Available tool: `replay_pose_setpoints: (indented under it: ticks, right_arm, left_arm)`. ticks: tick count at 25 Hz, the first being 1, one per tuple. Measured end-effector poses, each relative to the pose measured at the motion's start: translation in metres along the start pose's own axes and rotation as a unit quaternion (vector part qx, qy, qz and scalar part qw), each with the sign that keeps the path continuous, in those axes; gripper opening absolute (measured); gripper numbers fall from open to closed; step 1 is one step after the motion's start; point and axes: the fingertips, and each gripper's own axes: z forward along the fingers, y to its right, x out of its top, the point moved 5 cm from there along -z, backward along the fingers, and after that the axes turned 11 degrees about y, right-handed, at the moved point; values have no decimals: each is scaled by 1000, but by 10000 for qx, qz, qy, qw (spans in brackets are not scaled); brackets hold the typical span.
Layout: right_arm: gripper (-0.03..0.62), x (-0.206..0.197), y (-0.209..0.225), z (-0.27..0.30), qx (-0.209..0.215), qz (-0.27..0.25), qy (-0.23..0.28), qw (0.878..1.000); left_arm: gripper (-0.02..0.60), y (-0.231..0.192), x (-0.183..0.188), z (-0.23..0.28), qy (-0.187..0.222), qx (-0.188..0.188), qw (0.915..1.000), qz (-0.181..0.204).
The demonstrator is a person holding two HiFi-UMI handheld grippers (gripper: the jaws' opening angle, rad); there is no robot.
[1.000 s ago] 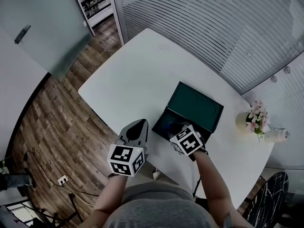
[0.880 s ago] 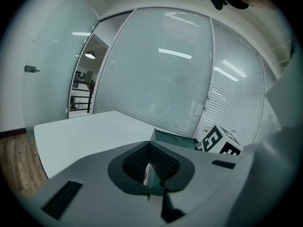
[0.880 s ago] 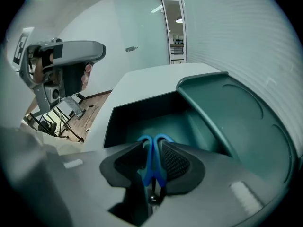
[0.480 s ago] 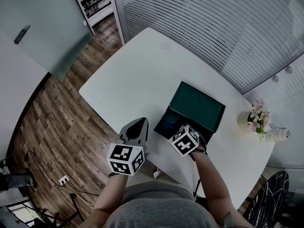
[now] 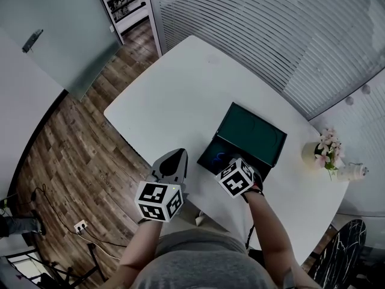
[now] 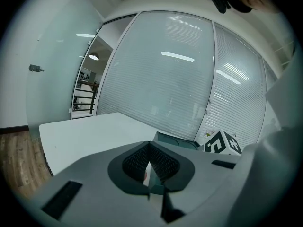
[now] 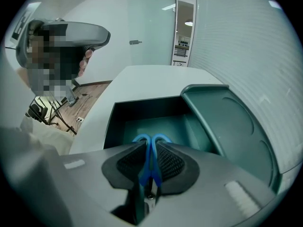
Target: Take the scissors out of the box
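Right tongs (image 7: 150, 146) had just been closing inside the box (image 7: 142, 109) — pinching the scissors (image 7: 139, 138) by the handles to lift; left tongs (image 6: 149, 161) waited empty, pressed together

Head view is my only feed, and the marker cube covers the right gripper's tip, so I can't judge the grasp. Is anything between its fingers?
Observer: Yes. The right gripper has the blue scissors between its fingers, which have just been closing. The pads look pressed on the handles.
Operator: Are the scissors out of the box?
Observer: Not that I can see. The handle loops show against the floor inside the box, with its lid open.
Operator: And the left gripper?
Observer: The left gripper has its fingers together on nothing and points across the table.
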Motion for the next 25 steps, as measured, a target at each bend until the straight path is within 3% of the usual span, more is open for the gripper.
replay_pose_setpoints:
  ticks: [10, 25]
  right_arm:
    - [82, 21, 7, -42, -500, 201, 954, 9940]
    - [80, 44, -8, -126, -1261, 147, 2319, 9644]
  left_arm:
    - [5, 15, 5, -20, 158, -7, 9999, 23]
    - [5, 61, 11, -59, 464, -84, 9988, 132]
